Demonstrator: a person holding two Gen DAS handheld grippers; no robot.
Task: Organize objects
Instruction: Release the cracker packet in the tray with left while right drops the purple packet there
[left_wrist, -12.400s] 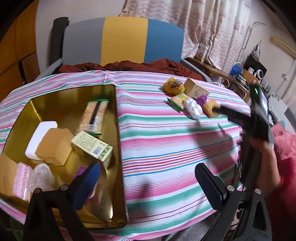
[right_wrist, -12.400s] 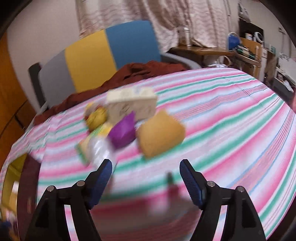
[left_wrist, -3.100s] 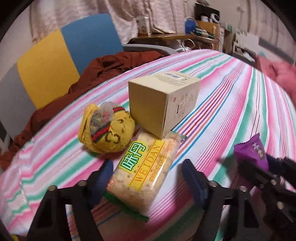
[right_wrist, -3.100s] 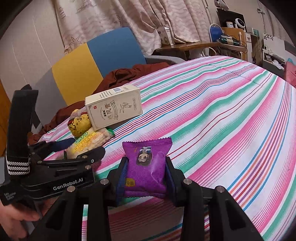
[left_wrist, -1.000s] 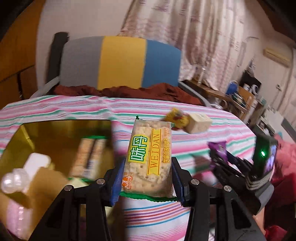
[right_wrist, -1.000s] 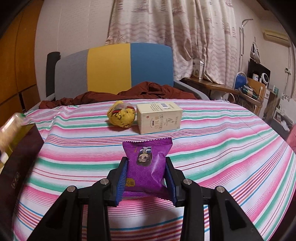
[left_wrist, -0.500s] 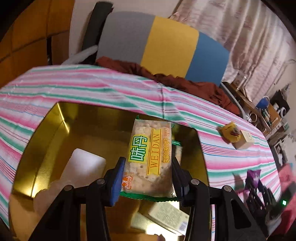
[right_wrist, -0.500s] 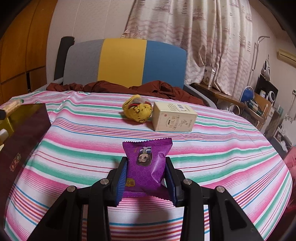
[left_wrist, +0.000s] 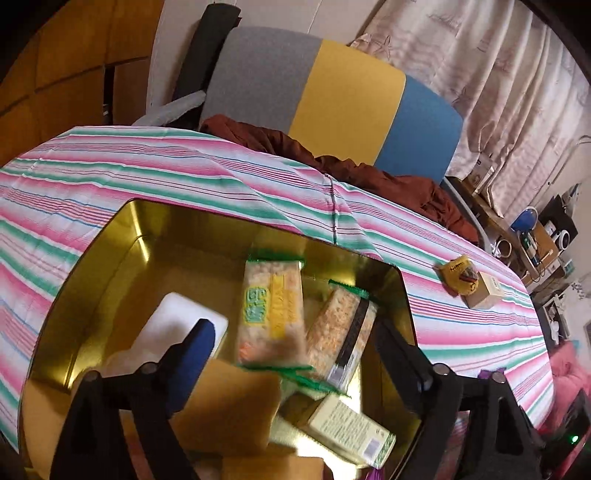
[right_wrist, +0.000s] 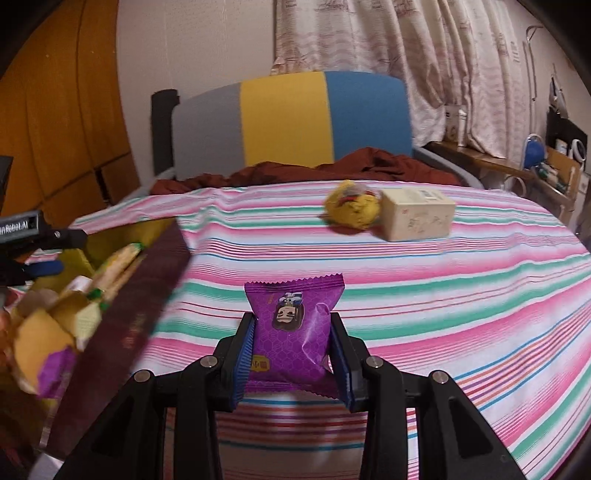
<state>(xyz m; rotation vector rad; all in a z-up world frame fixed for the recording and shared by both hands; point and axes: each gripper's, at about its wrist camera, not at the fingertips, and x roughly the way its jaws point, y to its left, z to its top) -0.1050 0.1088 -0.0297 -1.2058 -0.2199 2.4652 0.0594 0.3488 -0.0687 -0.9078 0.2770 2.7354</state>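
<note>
The left gripper (left_wrist: 291, 354) stands over the gold metal tin (left_wrist: 110, 236). Its jaws have just been opening and now stand wide, with nothing pressed between the pads. The green-edged cracker packet with yellow label (left_wrist: 271, 314) lies blurred below the gap, apart from both pads; whether it rests on the tin's contents cannot be told. At 3 o'clock of it lies a second cracker packet with a dark band (left_wrist: 343, 336). A white flat block (left_wrist: 177, 325) at 9 o'clock is partly hidden by the left pad. A tan foam-like slab (left_wrist: 236, 410) and a pale green printed carton (left_wrist: 347, 432) lie at the tin's near end, cut off by the gripper frame.

In the right wrist view, the tin's dark outer wall (right_wrist: 140, 314) is smeared; its contents are hard to make out. The right gripper (right_wrist: 291, 354) is clamped on the glossy purple snack sachet (right_wrist: 291, 332), upright, crimped top edge up, above the striped tablecloth (right_wrist: 443, 314). At 1 o'clock, the yellow plush toy (right_wrist: 352, 210) touches the cream cardboard box (right_wrist: 417, 214).
</note>
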